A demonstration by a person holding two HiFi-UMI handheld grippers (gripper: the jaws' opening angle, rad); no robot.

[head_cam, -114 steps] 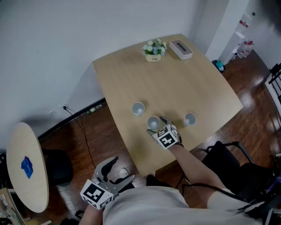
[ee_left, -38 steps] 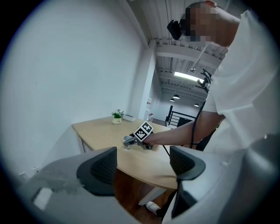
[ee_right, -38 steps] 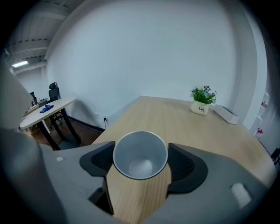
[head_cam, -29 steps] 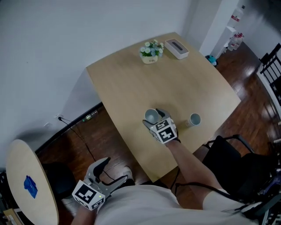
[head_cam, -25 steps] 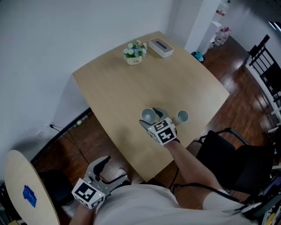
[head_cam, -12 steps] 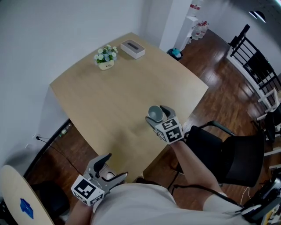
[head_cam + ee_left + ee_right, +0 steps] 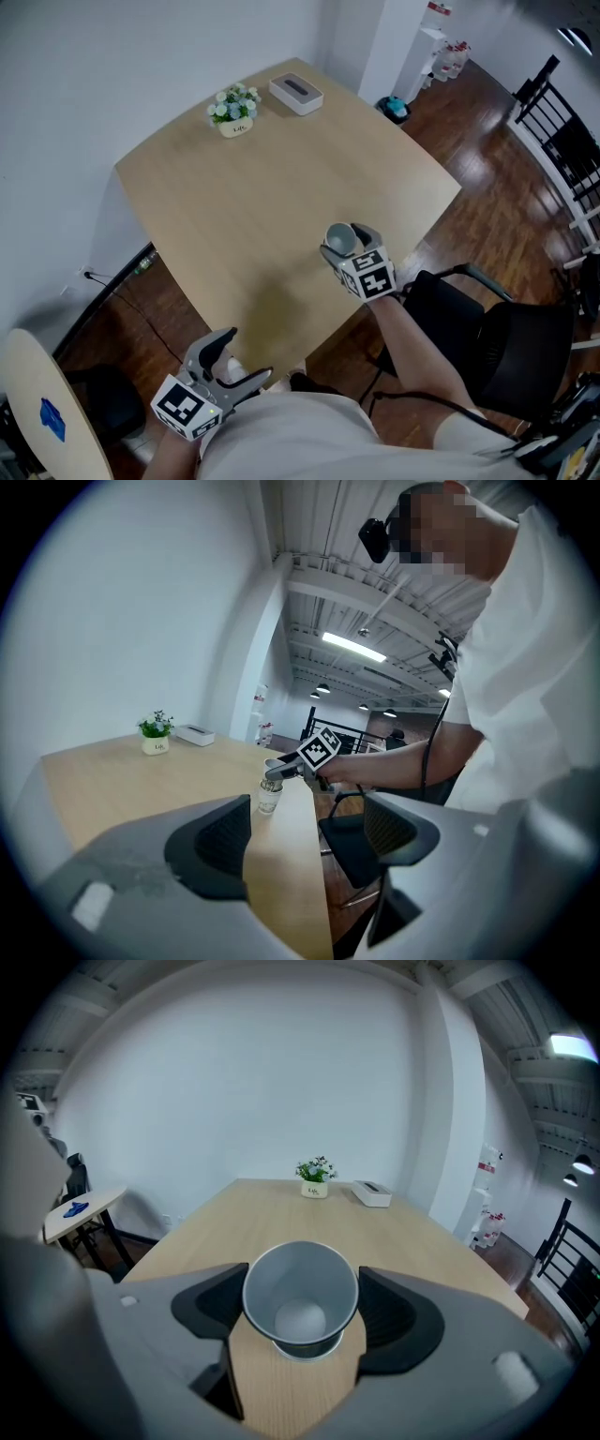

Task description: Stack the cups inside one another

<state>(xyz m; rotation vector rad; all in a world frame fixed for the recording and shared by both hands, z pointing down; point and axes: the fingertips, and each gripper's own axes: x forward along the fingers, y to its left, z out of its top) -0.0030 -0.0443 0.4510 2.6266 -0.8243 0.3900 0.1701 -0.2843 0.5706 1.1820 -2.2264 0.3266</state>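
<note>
My right claw (image 7: 354, 246) gripped a cup (image 7: 340, 238) — over a second cup (image 7: 306, 1353), by the table's (image 7: 262, 187) near edge, left claw (image 7: 242, 359) hung released

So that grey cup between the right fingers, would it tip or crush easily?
Probably light: the cup looks thin-walled and empty. It narrows toward its base, so a push near the rim would likely tip it. Its smooth sides might slip or dent if the fingers squeeze badly.
</note>
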